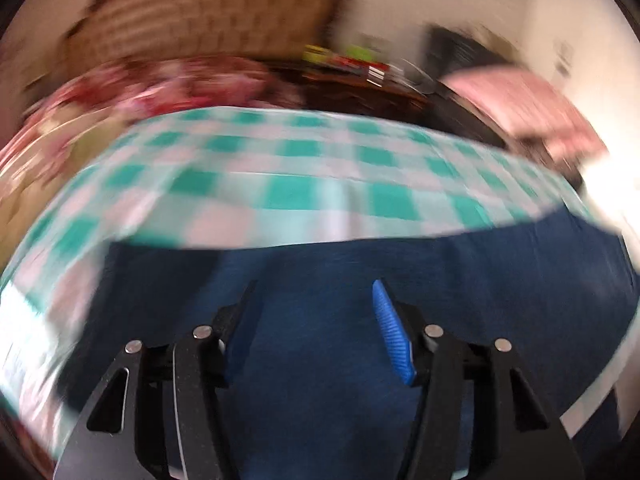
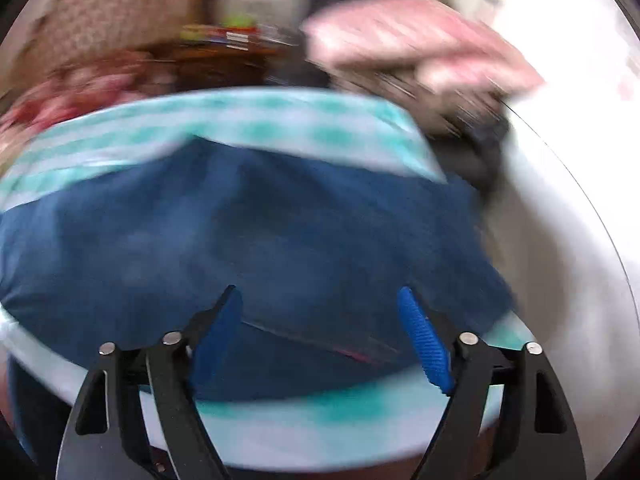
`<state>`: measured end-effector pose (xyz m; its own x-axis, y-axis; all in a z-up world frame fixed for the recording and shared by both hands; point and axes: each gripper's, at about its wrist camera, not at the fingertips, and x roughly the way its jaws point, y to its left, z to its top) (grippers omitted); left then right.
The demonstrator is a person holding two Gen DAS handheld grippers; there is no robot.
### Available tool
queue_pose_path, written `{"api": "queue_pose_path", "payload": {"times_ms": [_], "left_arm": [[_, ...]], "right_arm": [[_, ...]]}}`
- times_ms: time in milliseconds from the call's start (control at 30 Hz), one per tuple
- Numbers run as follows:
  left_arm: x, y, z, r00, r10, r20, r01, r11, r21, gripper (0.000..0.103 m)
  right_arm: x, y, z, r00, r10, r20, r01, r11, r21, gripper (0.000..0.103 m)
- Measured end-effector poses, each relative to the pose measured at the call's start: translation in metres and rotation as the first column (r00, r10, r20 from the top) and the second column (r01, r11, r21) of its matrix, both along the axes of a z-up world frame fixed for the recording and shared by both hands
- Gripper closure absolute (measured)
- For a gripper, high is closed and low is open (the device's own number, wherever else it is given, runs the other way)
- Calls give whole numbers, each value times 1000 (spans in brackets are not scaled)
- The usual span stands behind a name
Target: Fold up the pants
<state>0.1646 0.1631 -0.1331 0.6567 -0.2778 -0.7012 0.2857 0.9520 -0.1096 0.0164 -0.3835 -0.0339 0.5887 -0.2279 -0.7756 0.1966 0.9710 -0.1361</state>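
Observation:
Dark blue pants (image 1: 320,280) lie spread on a table with a green and white checked cloth (image 1: 280,168). Both views are motion-blurred. My left gripper (image 1: 314,288) is open just above the pants, with nothing between its blue-padded fingers (image 1: 394,336). In the right wrist view the pants (image 2: 240,232) fill the middle of the frame over the checked cloth (image 2: 248,120). My right gripper (image 2: 320,294) is open above the pants near the table's front edge, holding nothing.
Behind the table there is a tufted headboard (image 1: 200,12), floral bedding (image 1: 160,84), a dark wooden stand with colourful items (image 1: 352,68) and a pink cloth over dark furniture (image 2: 412,44). A white surface (image 2: 560,220) lies to the right.

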Motion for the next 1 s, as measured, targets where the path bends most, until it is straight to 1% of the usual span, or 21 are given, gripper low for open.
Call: {"api": "queue_pose_path", "payload": {"times_ms": [33, 100, 133, 233, 300, 367, 400, 467, 500, 567, 600, 633, 667, 700, 733, 767, 833, 867, 900, 967, 1000], "left_arm": [[7, -14, -4, 999, -36, -17, 36, 999, 30, 46], [18, -31, -15, 995, -71, -74, 76, 995, 66, 46], [28, -33, -24, 991, -57, -121, 67, 995, 80, 46], [40, -20, -24, 993, 16, -114, -2, 992, 124, 46], [46, -2, -24, 991, 86, -106, -68, 984, 165, 46], [51, 21, -28, 983, 125, -135, -105, 984, 146, 43], [52, 32, -28, 980, 139, -140, -120, 983, 137, 47], [52, 46, -27, 979, 166, -120, -140, 970, 201, 64], [52, 51, -25, 977, 182, -114, -154, 963, 219, 65], [53, 73, -21, 956, 280, -88, -246, 929, 275, 65], [55, 84, -20, 949, 302, -92, -272, 929, 251, 78], [54, 99, -18, 940, 325, -106, -300, 933, 199, 89], [53, 112, -14, 922, 372, -106, -349, 918, 186, 101], [50, 117, -10, 913, 399, -90, -377, 907, 188, 101], [43, 124, 0, 895, 444, -49, -430, 886, 176, 101], [37, 128, 7, 886, 463, -34, -455, 880, 139, 101], [15, 129, 20, 871, 491, -20, -491, 871, 27, 90], [6, 125, 22, 875, 484, -21, -484, 875, -5, 77], [-6, 117, 24, 886, 464, -19, -464, 885, -44, 69], [-29, 99, 23, 904, 427, -6, -426, 899, -106, 66], [-41, 89, 18, 912, 411, -20, -410, 906, -103, 66]], "right_arm": [[11, 19, 3, 998, 52, 16, -53, 998, 23, 24], [47, 71, 5, 981, 187, 57, -193, 973, 129, 23], [61, 91, 4, 975, 219, 50, -224, 963, 147, 23], [106, 167, -5, 926, 375, 47, -378, 913, 156, 23], [127, 206, -14, 909, 416, 24, -415, 896, 158, 23], [148, 236, -29, 890, 456, -6, -447, 874, 190, 23], [156, 247, -36, 888, 460, -25, -449, 875, 179, 23], [174, 262, -54, 890, 453, -63, -438, 884, 164, 23], [183, 265, -63, 896, 437, -81, -421, 892, 161, 23], [191, 265, -75, 907, 409, -98, -390, 906, 165, 23], [196, 262, -81, 916, 386, -112, -365, 916, 166, 23], [197, 263, -84, 920, 375, -117, -354, 920, 167, 21], [196, 263, -85, 921, 376, -103, -358, 921, 156, 19], [196, 264, -87, 920, 377, -108, -361, 922, 143, 18], [196, 268, -89, 917, 382, -115, -369, 922, 116, 16], [198, 270, -90, 918, 381, -113, -370, 923, 103, 15], [201, 267, -92, 923, 370, -108, -356, 926, 124, 13], [202, 267, -93, 923, 369, -109, -355, 926, 125, 12], [202, 267, -93, 924, 365, -111, -351, 928, 124, 12], [202, 269, -93, 926, 359, -114, -346, 930, 119, 11], [202, 269, -93, 926, 359, -116, -346, 931, 118, 11]]}}
